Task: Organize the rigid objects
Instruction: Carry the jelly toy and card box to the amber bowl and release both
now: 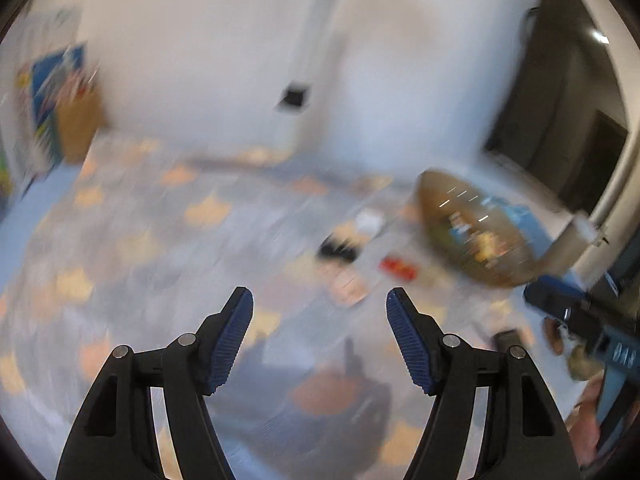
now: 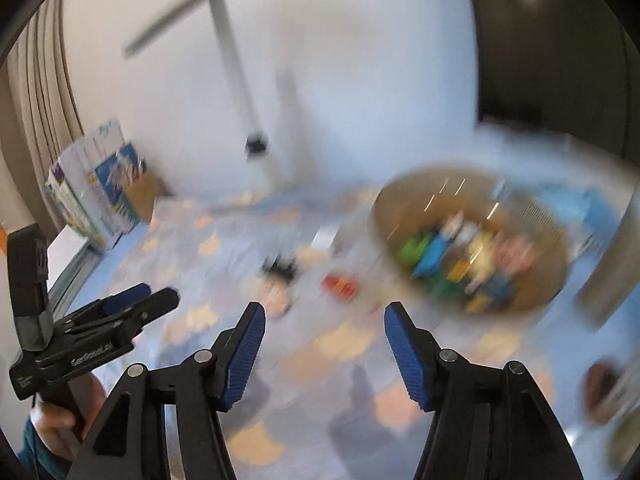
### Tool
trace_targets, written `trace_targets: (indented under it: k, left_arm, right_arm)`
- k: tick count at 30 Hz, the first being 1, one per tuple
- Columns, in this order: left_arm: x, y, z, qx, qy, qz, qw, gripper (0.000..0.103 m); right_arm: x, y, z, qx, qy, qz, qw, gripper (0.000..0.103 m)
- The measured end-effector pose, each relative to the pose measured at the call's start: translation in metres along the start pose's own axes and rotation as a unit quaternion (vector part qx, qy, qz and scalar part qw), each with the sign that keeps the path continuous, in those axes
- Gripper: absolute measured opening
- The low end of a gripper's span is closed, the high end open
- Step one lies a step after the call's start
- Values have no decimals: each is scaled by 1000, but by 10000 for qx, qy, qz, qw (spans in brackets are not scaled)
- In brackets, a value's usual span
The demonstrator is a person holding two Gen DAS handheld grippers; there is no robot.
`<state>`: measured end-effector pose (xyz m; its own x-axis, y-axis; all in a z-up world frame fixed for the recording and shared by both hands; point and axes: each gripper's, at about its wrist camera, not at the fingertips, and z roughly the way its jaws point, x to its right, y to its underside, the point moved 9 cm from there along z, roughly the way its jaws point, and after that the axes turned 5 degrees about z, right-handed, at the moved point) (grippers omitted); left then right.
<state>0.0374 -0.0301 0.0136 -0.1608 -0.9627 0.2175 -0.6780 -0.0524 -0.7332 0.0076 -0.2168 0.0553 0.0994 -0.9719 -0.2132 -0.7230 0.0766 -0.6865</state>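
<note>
Both views are motion-blurred. My left gripper point(image 1: 320, 300) is open and empty above a patterned blue mat point(image 1: 160, 240). My right gripper point(image 2: 324, 316) is open and empty above the same mat point(image 2: 340, 344). A round brown basket point(image 1: 472, 228) holding several coloured toys sits at the right; it also shows in the right wrist view point(image 2: 468, 240). On the mat ahead lie a red toy point(image 1: 398, 267), a black object point(image 1: 338, 249), a white piece point(image 1: 370, 220) and a pinkish item point(image 1: 348, 286). The red toy point(image 2: 340, 286) and black object point(image 2: 280, 270) lie ahead of the right gripper. The left gripper point(image 2: 136, 300) shows at the left in the right wrist view.
A white wall point(image 1: 220, 40) with a table leg point(image 2: 236, 60) stands behind the mat. A stack of books and a cardboard box point(image 2: 104, 188) sits at the far left. A dark doorway point(image 1: 560, 120) is at the right. The right gripper's body point(image 1: 580, 316) shows at the right.
</note>
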Motion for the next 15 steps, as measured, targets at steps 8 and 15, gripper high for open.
trace_targets:
  k: [8,15]
  left_arm:
    - [-16,46,29,-256,-398,219,9986,68]
    - [-10,48,22,-83,-655,520,9965,75]
  right_arm:
    - [-1,63,64,-374,454,-317,9978,61]
    - [1,69,67,-319,510,-380,9975,67]
